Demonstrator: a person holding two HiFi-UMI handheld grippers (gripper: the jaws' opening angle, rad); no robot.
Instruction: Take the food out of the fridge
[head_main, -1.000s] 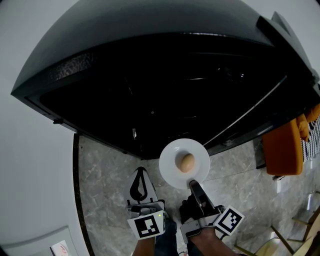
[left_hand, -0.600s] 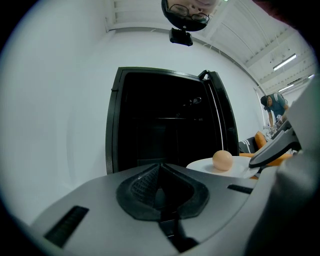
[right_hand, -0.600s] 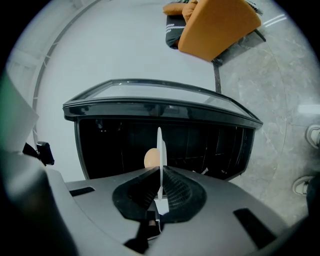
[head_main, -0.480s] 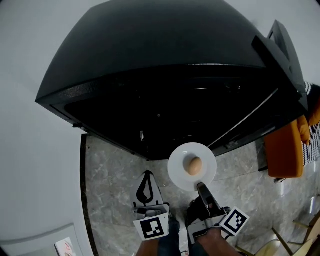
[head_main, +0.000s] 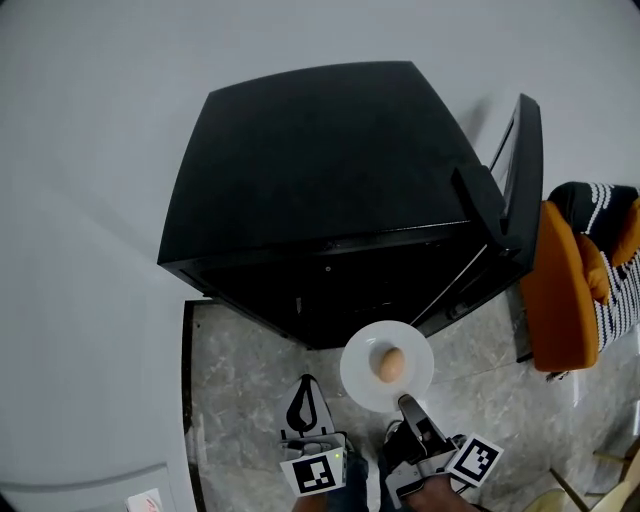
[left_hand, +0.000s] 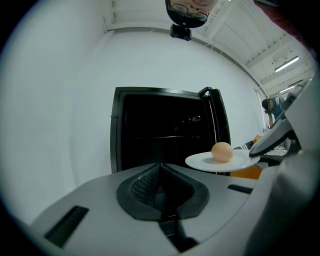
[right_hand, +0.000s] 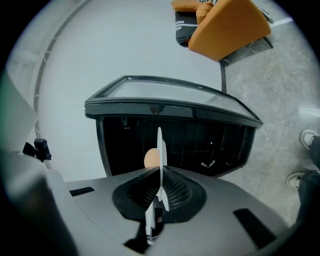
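A white plate (head_main: 362, 375) with a brown egg (head_main: 390, 364) on it is held level in front of the open black fridge (head_main: 320, 170). My right gripper (head_main: 407, 405) is shut on the plate's near rim; in the right gripper view the plate (right_hand: 159, 165) shows edge-on between the jaws, the egg (right_hand: 151, 158) behind it. My left gripper (head_main: 303, 395) hangs to the plate's left, shut and empty. In the left gripper view the plate (left_hand: 200, 161) and egg (left_hand: 221, 151) float at the right, before the fridge (left_hand: 165, 127).
The fridge door (head_main: 517, 175) stands open to the right. An orange chair (head_main: 558, 290) with striped cloth is beyond it. Grey marble floor (head_main: 240, 370) lies below; a white wall (head_main: 90, 200) runs behind and to the left of the fridge.
The view has pulled back from the fridge: it looks smaller and farther, its top now showing. The plate with the egg stays in the right gripper, clear of the fridge opening.
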